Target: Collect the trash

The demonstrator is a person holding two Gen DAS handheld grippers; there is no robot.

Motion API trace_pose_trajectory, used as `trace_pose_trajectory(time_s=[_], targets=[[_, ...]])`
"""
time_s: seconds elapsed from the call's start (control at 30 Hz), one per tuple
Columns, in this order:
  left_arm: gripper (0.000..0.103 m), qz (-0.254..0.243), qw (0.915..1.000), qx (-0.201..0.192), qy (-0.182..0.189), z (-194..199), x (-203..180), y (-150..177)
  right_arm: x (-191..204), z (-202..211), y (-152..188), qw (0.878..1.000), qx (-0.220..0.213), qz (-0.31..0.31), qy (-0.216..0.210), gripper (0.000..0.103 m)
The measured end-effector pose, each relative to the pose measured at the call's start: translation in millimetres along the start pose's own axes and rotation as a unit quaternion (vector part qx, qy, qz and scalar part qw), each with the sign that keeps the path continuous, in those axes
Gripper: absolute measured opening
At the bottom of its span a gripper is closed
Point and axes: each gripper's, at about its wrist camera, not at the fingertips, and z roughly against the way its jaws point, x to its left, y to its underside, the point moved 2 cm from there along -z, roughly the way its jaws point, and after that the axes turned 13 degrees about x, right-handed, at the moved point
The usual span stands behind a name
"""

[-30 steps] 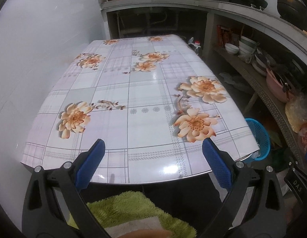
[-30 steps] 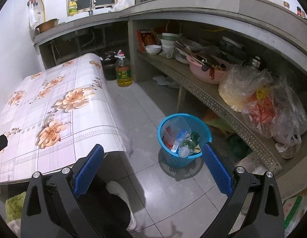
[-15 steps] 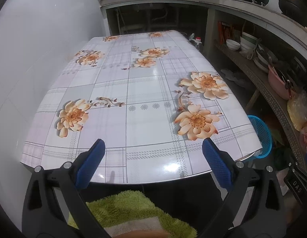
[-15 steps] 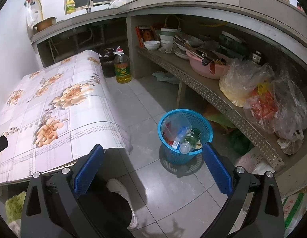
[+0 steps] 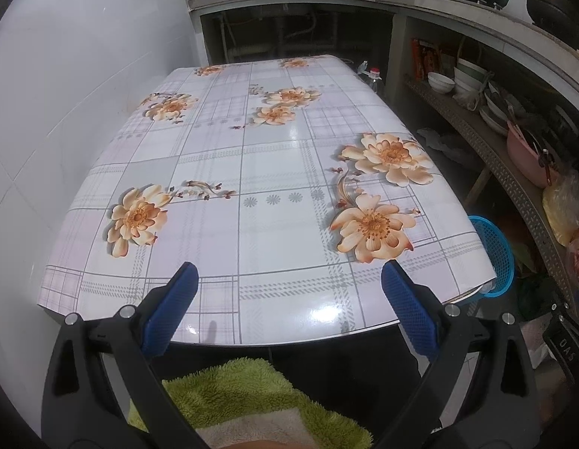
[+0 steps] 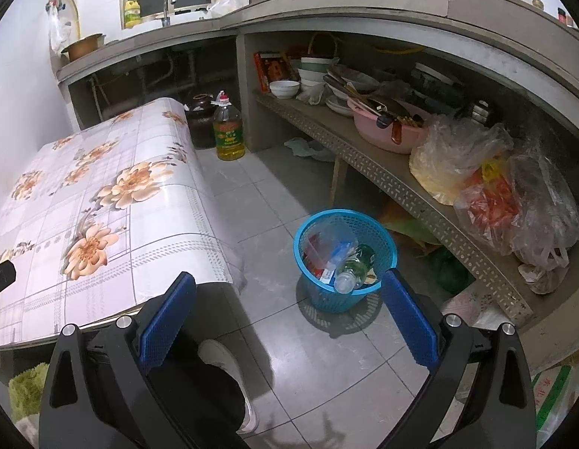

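Left gripper (image 5: pixel 289 299), blue mesh-textured pads spread wide and empty, hovers over the near edge of the glossy floral table (image 5: pixel 274 172), slightly lower than before. Right gripper (image 6: pixel 287 307), likewise agape, overlooks the blue lattice basket (image 6: pixel 345 258) of trash on the tiled floor (image 6: pixel 259 205) off the table's right edge, unchanged.

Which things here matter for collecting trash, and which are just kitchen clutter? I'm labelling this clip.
Belongs to the job:
- blue plastic mesh waste basket on the tiled floor
- clear plastic bottle and wrappers inside it

Just lying about:
- yellow cooking-oil bottle
- pink plastic basin
- white ceramic bowl
- floral-cloth table
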Motion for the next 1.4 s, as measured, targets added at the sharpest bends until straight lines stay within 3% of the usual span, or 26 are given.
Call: trace_pose_trajectory(time_s=[1.4], targets=[[0.094,0.0,1.0,0.009,0.0,-4.3,-1.8,1.0,4.7,1.1,-9.1,1.0,-0.004,0.009,-0.005,0.096]])
